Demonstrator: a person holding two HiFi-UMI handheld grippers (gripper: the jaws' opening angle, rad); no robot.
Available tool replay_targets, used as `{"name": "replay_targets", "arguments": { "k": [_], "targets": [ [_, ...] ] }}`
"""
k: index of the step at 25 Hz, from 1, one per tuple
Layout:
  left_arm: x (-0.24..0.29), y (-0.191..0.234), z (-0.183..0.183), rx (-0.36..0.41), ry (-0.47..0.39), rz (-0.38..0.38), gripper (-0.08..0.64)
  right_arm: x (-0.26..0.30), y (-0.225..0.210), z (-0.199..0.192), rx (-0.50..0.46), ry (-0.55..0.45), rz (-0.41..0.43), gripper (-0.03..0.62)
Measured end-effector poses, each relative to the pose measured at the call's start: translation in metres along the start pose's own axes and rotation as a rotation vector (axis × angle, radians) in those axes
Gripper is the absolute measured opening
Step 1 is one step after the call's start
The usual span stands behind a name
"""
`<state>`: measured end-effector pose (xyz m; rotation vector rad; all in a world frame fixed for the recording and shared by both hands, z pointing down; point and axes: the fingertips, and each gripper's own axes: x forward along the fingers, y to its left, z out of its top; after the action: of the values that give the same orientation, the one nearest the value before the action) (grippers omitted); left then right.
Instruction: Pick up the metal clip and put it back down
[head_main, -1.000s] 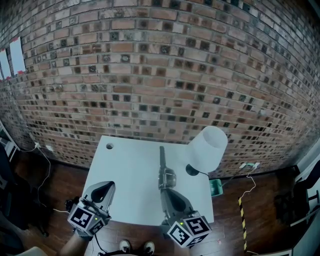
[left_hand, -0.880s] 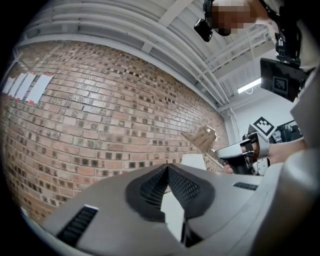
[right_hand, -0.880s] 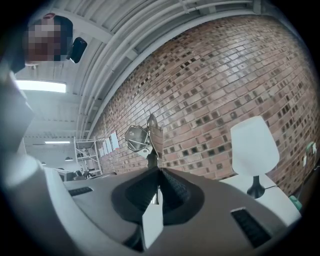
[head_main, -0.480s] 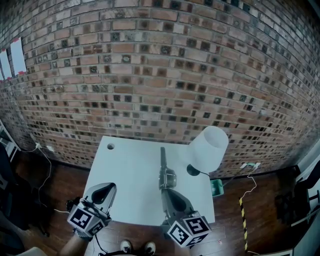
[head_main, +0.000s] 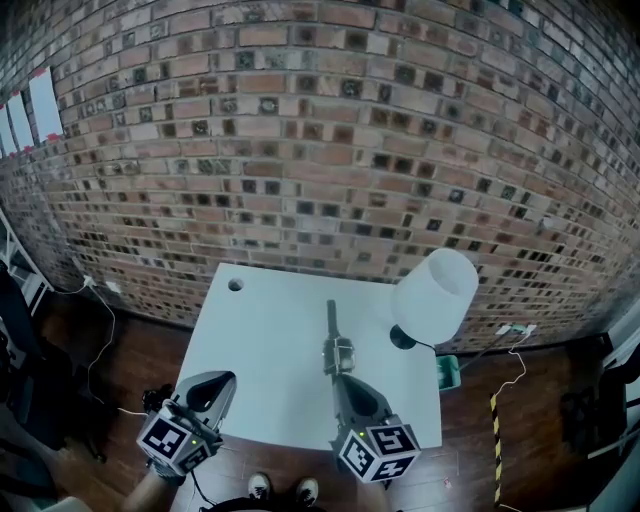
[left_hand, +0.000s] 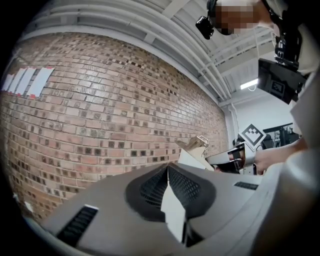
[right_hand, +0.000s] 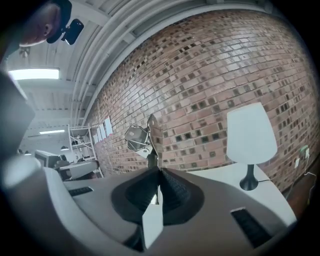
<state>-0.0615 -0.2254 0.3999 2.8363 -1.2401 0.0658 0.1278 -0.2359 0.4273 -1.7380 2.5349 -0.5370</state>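
White counter (head_main: 260, 340) below: my right tongs (head_main: 341, 376), pinching the metal clip (head_main: 337, 352) at 12 o'clock, have sunk toward it, so set-down seems near; left tongs (head_main: 222, 380) sit pressed together.

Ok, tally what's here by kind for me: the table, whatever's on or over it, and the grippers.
Table: 1
Lamp: 1
Metal clip: 1
Grippers: 2, the left gripper and the right gripper, whose fingers hold the clip
Total: 5
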Motion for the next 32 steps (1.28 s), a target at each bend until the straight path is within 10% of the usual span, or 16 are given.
{"name": "replay_targets", "arguments": {
  "k": [16,32],
  "targets": [
    [-0.011,0.006,-0.039,-0.028,0.106,0.006,0.011,0.044,-0.052,-0.115,-0.057,0.263,-0.102,-0.006],
    [-0.016,0.029,-0.073,-0.073,0.189,0.078,0.011,0.087,-0.073,-0.225,-0.444,0.571,-0.143,-0.005]
  ]
}}
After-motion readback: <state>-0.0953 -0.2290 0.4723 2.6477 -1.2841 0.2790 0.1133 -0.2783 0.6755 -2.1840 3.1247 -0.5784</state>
